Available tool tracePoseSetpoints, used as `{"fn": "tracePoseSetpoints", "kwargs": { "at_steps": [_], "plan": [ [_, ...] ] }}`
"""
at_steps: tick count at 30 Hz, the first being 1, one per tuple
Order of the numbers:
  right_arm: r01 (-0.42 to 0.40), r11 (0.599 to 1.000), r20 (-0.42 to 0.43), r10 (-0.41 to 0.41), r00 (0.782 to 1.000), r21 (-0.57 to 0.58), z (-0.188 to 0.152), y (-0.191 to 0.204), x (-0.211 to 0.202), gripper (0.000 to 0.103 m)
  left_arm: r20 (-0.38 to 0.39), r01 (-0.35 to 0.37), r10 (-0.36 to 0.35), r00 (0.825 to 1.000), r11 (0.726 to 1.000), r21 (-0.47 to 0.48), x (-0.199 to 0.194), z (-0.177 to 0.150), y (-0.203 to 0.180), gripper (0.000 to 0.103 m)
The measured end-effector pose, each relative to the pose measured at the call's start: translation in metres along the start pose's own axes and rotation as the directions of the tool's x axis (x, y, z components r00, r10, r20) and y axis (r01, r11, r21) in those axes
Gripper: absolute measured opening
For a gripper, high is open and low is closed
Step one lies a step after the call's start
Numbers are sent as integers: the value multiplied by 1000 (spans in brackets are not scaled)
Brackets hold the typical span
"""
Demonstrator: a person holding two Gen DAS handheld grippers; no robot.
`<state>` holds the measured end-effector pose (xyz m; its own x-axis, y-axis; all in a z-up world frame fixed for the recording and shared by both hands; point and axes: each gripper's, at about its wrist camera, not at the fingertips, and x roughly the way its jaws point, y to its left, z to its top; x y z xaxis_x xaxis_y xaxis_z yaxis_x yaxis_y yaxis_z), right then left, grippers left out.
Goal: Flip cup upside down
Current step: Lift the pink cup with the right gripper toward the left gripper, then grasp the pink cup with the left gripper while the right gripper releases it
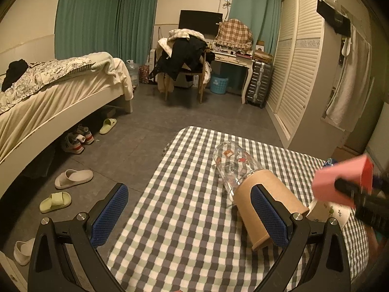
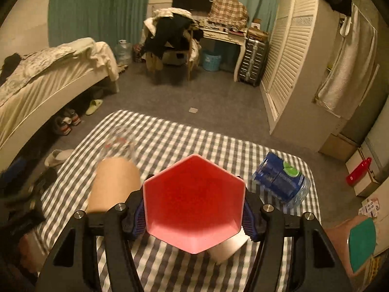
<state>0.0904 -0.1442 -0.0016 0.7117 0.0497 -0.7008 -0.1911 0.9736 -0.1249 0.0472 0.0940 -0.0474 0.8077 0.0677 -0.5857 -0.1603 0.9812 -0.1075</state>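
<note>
My right gripper (image 2: 194,213) is shut on a pink hexagonal cup (image 2: 193,202), held above the checkered table (image 2: 170,136) with its open mouth facing the camera. The same cup (image 1: 342,182) shows at the right of the left wrist view, held by the right gripper. My left gripper (image 1: 189,211) is open and empty over the table's left part. Its right finger (image 1: 269,214) is in front of a brown paper cup (image 1: 267,202) lying on its side; whether they touch I cannot tell.
A clear glass (image 1: 231,163) lies on its side behind the brown cup. A white cup (image 2: 228,249) sits under the pink cup. A blue-labelled jar (image 2: 282,182) lies at the table's right. Bed, slippers and floor are to the left.
</note>
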Motion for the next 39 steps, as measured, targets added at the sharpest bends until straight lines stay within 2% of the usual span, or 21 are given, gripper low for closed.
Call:
{"fn": "tracePoseSetpoints", "kwargs": {
  "at_steps": [5,9,10,15,19,23,24,25,26,30,35,39],
  "plan": [
    [23,999,-1,-23,1000,-41,-42,15,2,61,-2,4,-4,1000,1000,7,-3,-2,0,103],
    [27,999,-56,-29,998,-34,-76,17,8,61,-2,9,-9,1000,1000,16,-5,-4,-2,103],
    [24,999,-48,-25,999,-32,-83,16,5,61,-3,9,-9,1000,1000,17,-4,-4,-2,103],
    [19,999,-132,-22,991,-29,-113,16,12,61,-13,9,-8,1000,999,32,-2,-6,-9,103],
    [-10,1000,-169,12,986,11,-130,9,21,61,-13,9,-8,1000,998,69,-5,-8,-18,103],
    [-15,1000,-148,19,989,27,-134,9,20,62,-13,-6,8,1000,994,112,-6,-14,-32,103],
    [-17,999,-141,21,990,28,-133,8,17,72,-14,-8,9,1000,992,124,-7,-16,-36,103],
    [-20,1000,-135,23,991,23,-133,8,15,90,-19,-5,8,1000,990,139,-8,-18,-41,103],
    [-17,1000,-117,19,993,15,-133,6,8,94,-23,-1,4,1000,989,147,-8,-19,-44,103],
    [-43,998,-68,45,997,38,-129,-12,-17,95,-43,46,-40,998,988,150,-15,-25,-60,103],
    [-70,995,-54,74,996,66,-123,-50,-45,95,-135,120,-107,985,989,91,-22,-31,-74,103],
    [-30,999,-41,30,999,15,-105,-77,-62,95,-202,113,-90,975,988,102,-26,-32,-95,103]
  ]
}}
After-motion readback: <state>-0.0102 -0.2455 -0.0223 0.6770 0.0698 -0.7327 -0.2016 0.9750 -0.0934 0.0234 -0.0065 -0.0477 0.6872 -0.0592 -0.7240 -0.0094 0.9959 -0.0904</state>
